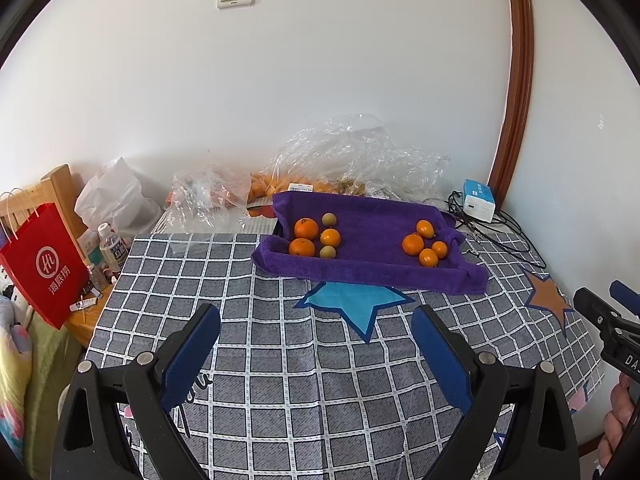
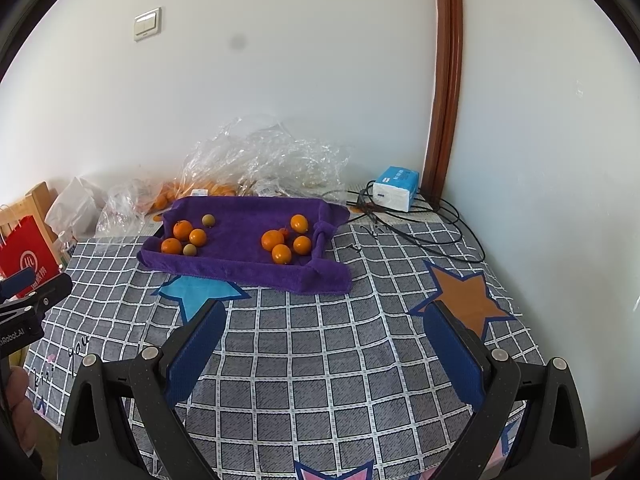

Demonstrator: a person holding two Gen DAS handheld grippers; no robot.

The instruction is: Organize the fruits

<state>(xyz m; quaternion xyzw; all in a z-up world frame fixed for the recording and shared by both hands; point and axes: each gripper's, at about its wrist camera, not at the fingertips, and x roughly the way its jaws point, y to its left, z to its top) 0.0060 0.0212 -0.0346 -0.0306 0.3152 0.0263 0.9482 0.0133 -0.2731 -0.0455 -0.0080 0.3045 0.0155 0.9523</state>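
**Both hand-held grippers open and empty, fruit on the purple towel ahead**

Your left hand-held gripper [image 1: 316, 344] hangs over the checked cloth [image 1: 280, 360] with its blue pads spread wide and nothing between them. Your right hand-held gripper [image 2: 324, 344] is the same: jaws apart, empty, above the cloth. Each camera catches the other tool only at its frame edge, cut off, along with part of a hand.

The fruit lies well ahead of both, on a purple towel [image 1: 376, 220] with rolled-up edges on the table. Its long axis runs left to right across your view. On its left end sit three oranges [image 1: 306, 228] and two small greenish-brown fruits [image 1: 329, 219]; on its right end sits a second cluster of oranges [image 1: 413, 244], the two groups well apart. In the right wrist view a small reddish bit touches that right cluster; the left view does not show it, and it is too small to identify.

Behind the towel, crumpled clear plastic bags [image 1: 352, 152] hold more orange fruit, mostly hidden. Only the left view shows the water bottle [image 1: 112, 246] and most of the red paper bag [image 1: 44, 264]; the right view shows the tissue pack [image 2: 396, 188] and black cables [image 2: 420, 224] more fully.
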